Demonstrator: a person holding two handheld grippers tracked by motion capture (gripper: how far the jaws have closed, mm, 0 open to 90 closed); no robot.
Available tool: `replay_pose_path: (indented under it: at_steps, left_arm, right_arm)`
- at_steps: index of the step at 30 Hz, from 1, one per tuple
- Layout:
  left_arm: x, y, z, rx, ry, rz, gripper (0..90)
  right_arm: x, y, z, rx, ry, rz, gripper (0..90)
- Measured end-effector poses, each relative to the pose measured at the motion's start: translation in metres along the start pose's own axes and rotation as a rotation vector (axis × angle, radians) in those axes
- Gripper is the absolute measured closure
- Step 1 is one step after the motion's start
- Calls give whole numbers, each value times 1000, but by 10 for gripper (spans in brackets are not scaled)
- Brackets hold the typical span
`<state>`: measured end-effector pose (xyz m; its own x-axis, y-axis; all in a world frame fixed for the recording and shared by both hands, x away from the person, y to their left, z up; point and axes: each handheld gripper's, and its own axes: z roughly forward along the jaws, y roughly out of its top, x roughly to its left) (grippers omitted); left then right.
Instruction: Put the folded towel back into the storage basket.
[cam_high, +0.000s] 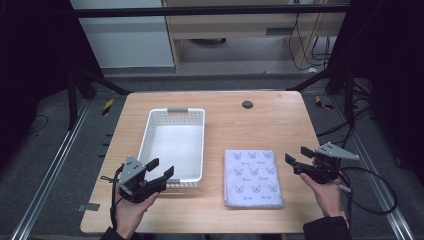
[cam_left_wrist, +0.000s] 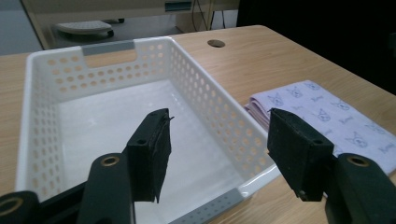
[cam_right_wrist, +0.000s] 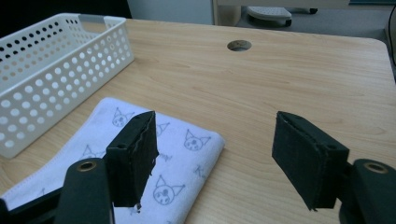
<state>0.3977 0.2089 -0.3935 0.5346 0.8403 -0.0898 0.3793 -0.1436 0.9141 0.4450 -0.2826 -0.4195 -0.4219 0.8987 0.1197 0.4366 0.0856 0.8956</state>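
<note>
Nearest me on the bench (cam_high: 220, 215), my left claw (cam_high: 162, 168) hangs at the near right corner of the white perforated basket (cam_high: 150, 131), its jaws spread wide with nothing between them. In the left gripper view, one jaw sits over the basket's floor and the other just outside its right wall, and I cannot tell whether either touches the plastic. The basket holds nothing that I can see; its bare white floor shows through to the far wall with its grey handle slot.

To the right of the basket, close beside it but apart, lies the folded lilac cloth (cam_high: 252, 177) printed with small cat-face figures, flat on the bench near the front edge. My right claw (cam_high: 296, 155) hovers just off the cloth's right edge, jaws parted and gripping nothing. In the right gripper view, one jaw stands over the cloth's corner and the other over bare wood.

Farther back, a round cable hole (cam_high: 247, 104) is set in the bench.
</note>
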Motion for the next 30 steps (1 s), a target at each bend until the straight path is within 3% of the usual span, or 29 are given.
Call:
replay_pose_path:
  at_steps: [19, 30]
  left_arm:
    - [-69, 15, 52, 52, -129, 63, 425]
    - [-94, 3, 76, 130, -136, 107, 446]
  right_arm:
    - [7, 17, 14, 7, 23, -24, 310]
    - [7, 16, 19, 23, 29, -28, 310]
